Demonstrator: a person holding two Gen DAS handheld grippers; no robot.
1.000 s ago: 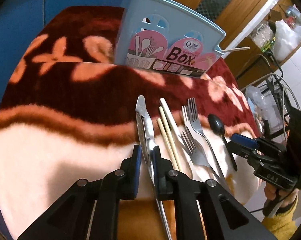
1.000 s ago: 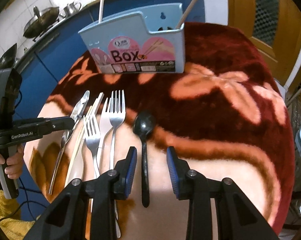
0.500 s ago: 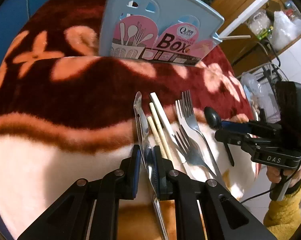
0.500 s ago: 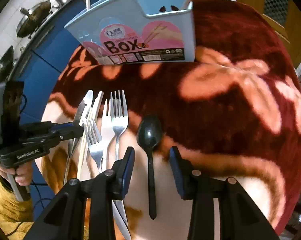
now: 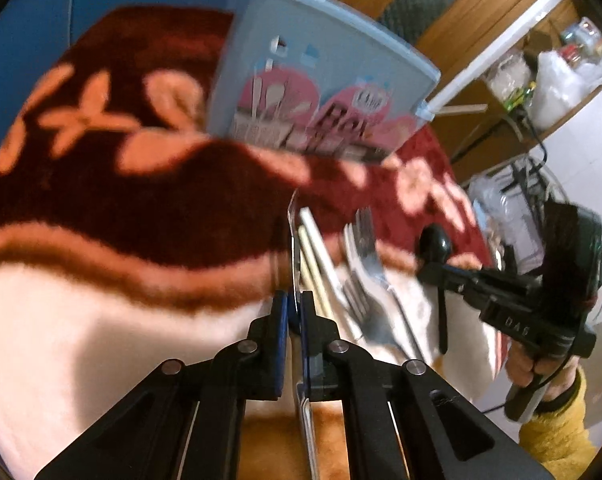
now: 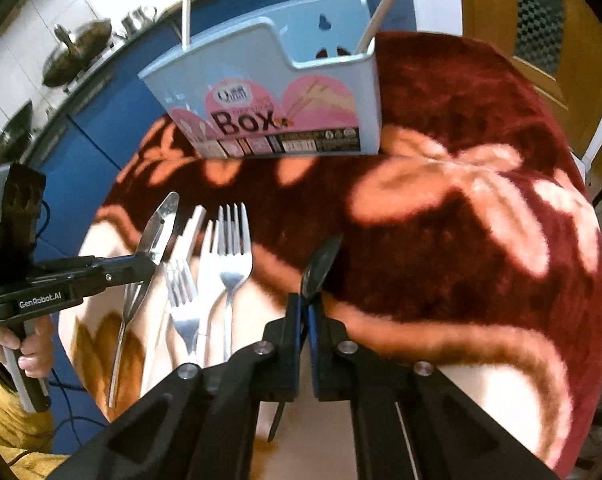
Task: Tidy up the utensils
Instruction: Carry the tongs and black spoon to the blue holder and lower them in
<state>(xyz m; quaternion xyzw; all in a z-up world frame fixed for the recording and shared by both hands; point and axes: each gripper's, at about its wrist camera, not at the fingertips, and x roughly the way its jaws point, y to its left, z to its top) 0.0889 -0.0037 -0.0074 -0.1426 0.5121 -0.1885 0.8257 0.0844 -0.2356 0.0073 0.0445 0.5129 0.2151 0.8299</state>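
Note:
My left gripper is shut on a steel table knife, seen edge-on; it also shows in the right wrist view. My right gripper is shut on a black spoon, tilted on its side and lifted off the cloth; its bowl shows in the left wrist view. A pale blue utensil box with a pink "Box" label stands at the far side of the table, holding two chopsticks. Three forks and a pair of chopsticks lie between the grippers.
The round table wears a dark red and peach floral plush cloth. A blue counter with pots lies behind the box. A wooden door and wire rack stand to the right.
Both grippers closed: the left on the knife, the right on the black spoon. The spoon has turned on its side and risen; the knife is now edge-on.

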